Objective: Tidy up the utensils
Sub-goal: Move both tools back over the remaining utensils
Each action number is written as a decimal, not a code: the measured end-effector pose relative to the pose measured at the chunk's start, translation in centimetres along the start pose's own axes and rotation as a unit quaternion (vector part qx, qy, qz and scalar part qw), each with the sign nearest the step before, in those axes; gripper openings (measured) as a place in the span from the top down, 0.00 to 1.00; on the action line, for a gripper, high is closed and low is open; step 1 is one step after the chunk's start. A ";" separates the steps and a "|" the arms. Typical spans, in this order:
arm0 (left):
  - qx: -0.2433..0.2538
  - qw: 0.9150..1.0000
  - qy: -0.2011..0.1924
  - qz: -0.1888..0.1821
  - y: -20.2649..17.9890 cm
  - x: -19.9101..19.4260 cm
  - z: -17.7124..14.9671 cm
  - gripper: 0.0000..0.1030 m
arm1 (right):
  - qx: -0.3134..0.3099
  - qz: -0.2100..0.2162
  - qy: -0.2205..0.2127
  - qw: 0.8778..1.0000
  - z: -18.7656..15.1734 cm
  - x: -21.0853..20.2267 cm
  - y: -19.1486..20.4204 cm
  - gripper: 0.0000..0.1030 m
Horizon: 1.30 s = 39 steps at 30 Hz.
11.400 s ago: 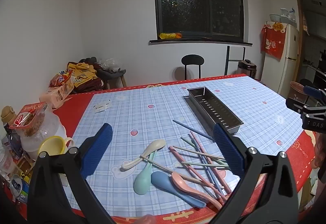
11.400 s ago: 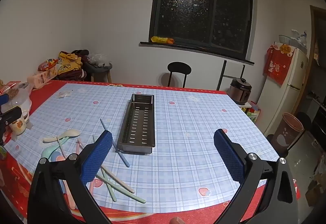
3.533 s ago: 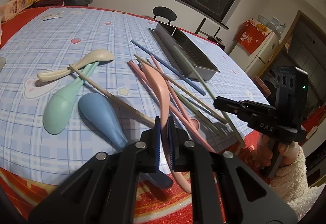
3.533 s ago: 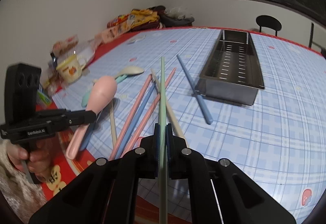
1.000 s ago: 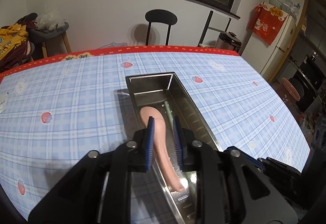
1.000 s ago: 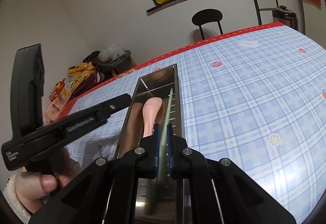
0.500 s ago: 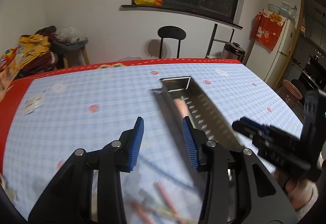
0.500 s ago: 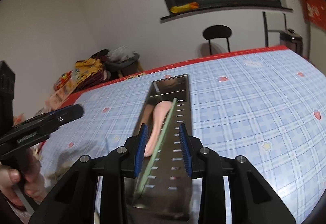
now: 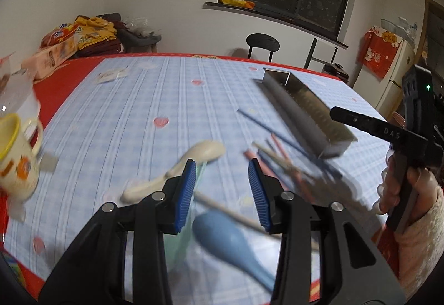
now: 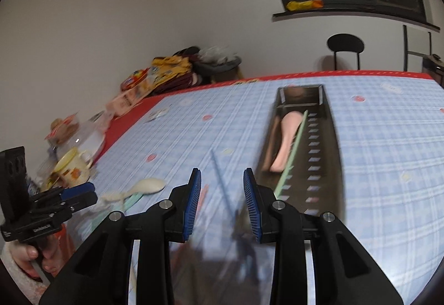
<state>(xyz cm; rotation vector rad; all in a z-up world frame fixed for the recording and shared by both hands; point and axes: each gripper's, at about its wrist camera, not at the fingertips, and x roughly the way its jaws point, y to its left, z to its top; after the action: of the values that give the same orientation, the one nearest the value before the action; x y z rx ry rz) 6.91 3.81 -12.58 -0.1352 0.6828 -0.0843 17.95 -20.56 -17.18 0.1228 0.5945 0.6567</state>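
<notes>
Both of my grippers have let go since a second ago: the pink spoon and the pale green chopstick that I was pinching are now lying loose in the steel tray, and I am swinging the left gripper away from it, back over the pile. Its jaws are standing partly spread with nothing between the ribbed blue pads; they have just been opening. Ahead of them and slightly left, a cream spoon with a smooth rounded bowl is lying on the blue checked tablecloth. Just below the right pad, a glossy blue spoon is resting, with a beige chopstick crossing above its bowl. Ahead to the right, thin pink and blue chopsticks are lying fanned against the near end of the tray, blurred by motion. Far left, a cream mug with a yellow rim is standing.

My right gripper is also holding nothing, its jaws partly spread after opening just now. The long, narrow tray, its floor punched with rows of slots, is stretching away ahead and to the right of these pads. The spoon is lying bowl away from me along the left wall, the chopstick slanting beside it
</notes>
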 end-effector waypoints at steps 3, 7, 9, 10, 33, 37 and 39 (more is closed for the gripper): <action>-0.004 1.000 0.005 -0.007 0.3 -0.3 -1.2 0.59 | -0.017 0.005 0.015 1.000 -1.1 0.0 1.2 0.69; -0.003 1.000 0.003 -0.011 0.2 -0.3 -1.9 0.59 | -0.036 0.006 0.035 0.999 -2.4 0.3 2.3 0.70; 0.001 1.000 0.000 -0.011 0.2 -0.3 -2.0 0.59 | -0.050 -0.002 0.048 0.998 -2.9 0.6 2.5 0.71; 0.003 1.000 -0.002 -0.009 0.1 -0.3 -2.1 0.59 | -0.055 -0.005 0.055 0.997 -3.1 0.7 2.6 0.72; -0.021 0.999 0.014 -0.034 0.9 0.6 -2.7 0.59 | -0.059 0.003 0.133 0.989 -4.9 3.0 2.6 0.87; -0.022 0.999 0.014 -0.037 0.9 0.6 -2.8 0.59 | -0.052 0.008 0.139 0.989 -4.9 3.3 2.4 0.87; -0.020 0.999 0.015 -0.038 0.8 0.6 -2.8 0.59 | -0.051 0.010 0.141 0.989 -4.9 3.4 2.4 0.89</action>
<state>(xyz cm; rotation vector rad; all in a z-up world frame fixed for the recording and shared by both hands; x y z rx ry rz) 5.65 4.25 -15.23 -0.1979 0.7103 -0.1455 16.05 -17.02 -22.20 -0.0617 0.8307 0.7291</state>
